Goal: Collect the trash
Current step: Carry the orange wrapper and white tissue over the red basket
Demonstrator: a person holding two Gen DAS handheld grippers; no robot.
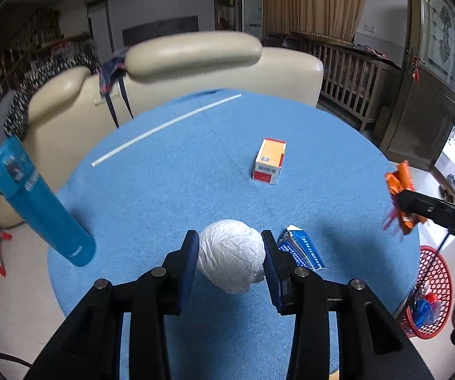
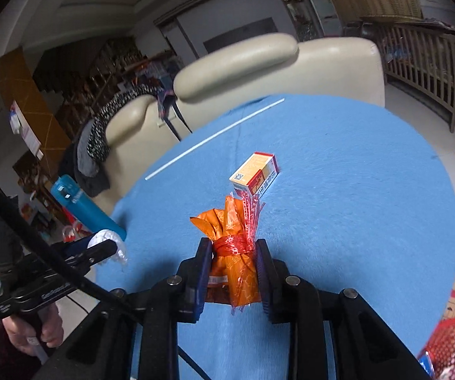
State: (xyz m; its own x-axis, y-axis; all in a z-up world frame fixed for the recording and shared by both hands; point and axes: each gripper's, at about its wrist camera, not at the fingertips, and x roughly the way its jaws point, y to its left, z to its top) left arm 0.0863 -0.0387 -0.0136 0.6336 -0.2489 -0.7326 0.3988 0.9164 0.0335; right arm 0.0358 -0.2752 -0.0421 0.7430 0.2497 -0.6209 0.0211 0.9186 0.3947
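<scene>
While my left tool [image 1: 230,253] squeezes a white crumpled paper ball [image 1: 231,255] between its two blue pads, the ball hangs just above the round blue surface [image 1: 164,190]. My right tool [image 2: 233,262] is shut tight on an orange wrapper [image 2: 232,247] that has a strip of red plastic wound around its middle. That wrapper is up off the surface too, and its top sticks out past the pads.

From the left camera I can see the right tool [image 1: 400,201] off to the right, over the edge of the surface, with the orange wrapper [image 1: 400,186] in it. From the right camera I can see the left tool [image 2: 107,247] far to the left, with a bit of the white ball [image 2: 107,237] showing.

A blue and white packet [image 1: 302,248] lies flat on the surface just beside the ball, on its right. A small orange and white box [image 1: 269,160] stands farther back, near the middle. A long white straw [image 1: 164,128] lies near the far edge. A blue bottle [image 1: 37,202] stands at the left edge.

A red mesh basket [image 1: 433,291] sits on the floor by the right side, with some bits of trash inside it. A cream chair [image 1: 196,63] is behind the surface.
</scene>
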